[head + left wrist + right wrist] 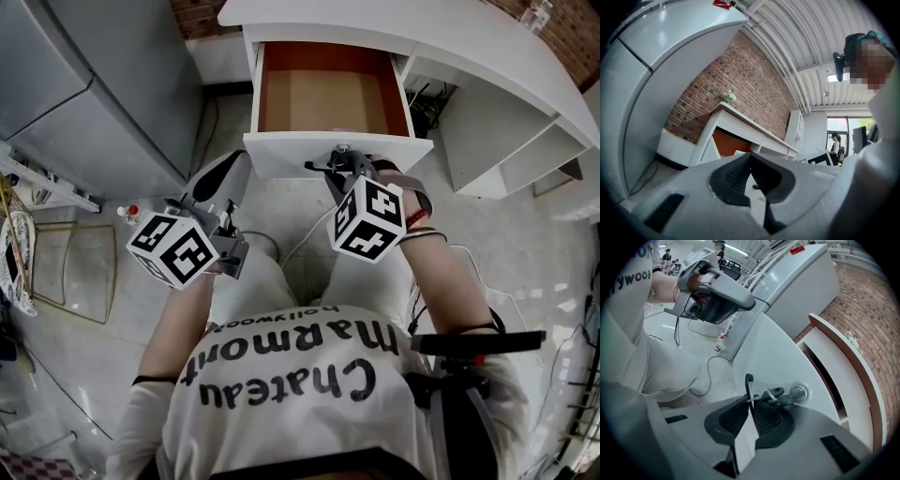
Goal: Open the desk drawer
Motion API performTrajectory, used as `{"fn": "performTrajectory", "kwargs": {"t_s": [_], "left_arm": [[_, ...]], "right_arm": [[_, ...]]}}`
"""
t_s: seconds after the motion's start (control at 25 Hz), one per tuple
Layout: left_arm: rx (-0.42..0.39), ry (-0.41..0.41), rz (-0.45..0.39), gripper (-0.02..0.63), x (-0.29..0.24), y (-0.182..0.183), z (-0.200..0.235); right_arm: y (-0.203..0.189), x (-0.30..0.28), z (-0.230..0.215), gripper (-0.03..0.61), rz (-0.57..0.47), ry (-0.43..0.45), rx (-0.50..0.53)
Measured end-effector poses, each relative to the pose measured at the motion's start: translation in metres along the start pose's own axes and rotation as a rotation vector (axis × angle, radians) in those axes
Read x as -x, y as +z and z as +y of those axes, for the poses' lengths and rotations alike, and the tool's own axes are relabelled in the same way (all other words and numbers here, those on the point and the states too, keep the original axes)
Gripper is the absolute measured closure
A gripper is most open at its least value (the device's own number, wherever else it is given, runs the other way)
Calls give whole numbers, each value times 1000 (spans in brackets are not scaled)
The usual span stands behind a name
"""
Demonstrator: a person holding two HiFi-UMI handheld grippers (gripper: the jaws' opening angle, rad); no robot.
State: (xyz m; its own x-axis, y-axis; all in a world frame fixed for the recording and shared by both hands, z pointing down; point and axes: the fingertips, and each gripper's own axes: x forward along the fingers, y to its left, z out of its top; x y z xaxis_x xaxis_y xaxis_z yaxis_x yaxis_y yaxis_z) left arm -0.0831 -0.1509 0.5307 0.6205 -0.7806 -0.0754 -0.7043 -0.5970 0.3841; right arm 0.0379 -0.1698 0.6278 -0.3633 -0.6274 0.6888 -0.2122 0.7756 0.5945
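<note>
head view first: the drawer (328, 94) is at top centre of the frame, pulled well out from under the white worktop (422, 37), its brown bottom bare. the right gripper (343, 169) is up against the drawer's white front.

over to the right gripper view: its fingers (736, 416) are pressed almost together, pinching a thin black tab (748, 383). the tab hangs off a ring (775, 392), and the ring hangs from the key (790, 398) sitting in the lock (801, 392). no other handle shows on that front.

left gripper view: the left gripper (750, 159) has its fingers pressed together with nothing between them, aimed at the desk and the brick wall (740, 84). in the head view it sits at lower left over the person's lap, well apart from the drawer.

my read is that the pull looks close to done, so this is about finishing cleanly. the hold is on a loose tab on a ring, not a rigid knob. the pull should run straight back toward the body, along the drawer's own travel, slow and even. a sideways tug could twist the key in the lock or let the thin tab slip out of the pinch. ease off before the drawer runs out of track. if more travel is wanted, the free gripper could take the top edge of the front for a surer hold.
</note>
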Motion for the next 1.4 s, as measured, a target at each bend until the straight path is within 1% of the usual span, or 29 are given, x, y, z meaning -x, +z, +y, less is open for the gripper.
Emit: {"fn": "performTrajectory", "kwargs": {"t_s": [0.2, 0.4, 0.72, 1.12, 1.28, 1.36, 1.4], "left_arm": [[1, -14, -1, 598, -4, 0, -6], [19, -13, -2, 598, -4, 0, -3], [31, -23, 8, 598, -3, -9, -1], [45, -33, 24, 598, -7, -16, 3], [61, -22, 27, 598, -3, -20, 7], [42, -19, 34, 598, -4, -21, 7], [16, -20, 42, 598, -5, -22, 6]], "right_arm": [[-5, -4, 10, 546, 12, -10, 36], [-6, -9, 14, 546, 14, -37, 54], [-14, -17, 25, 546, 10, -90, 73], [-19, -23, 29, 546, 3, -111, 81], [-22, -25, 33, 546, 1, -125, 90], [-23, -26, 33, 546, -2, -132, 93], [-23, -26, 33, 546, -4, -136, 94]]}}
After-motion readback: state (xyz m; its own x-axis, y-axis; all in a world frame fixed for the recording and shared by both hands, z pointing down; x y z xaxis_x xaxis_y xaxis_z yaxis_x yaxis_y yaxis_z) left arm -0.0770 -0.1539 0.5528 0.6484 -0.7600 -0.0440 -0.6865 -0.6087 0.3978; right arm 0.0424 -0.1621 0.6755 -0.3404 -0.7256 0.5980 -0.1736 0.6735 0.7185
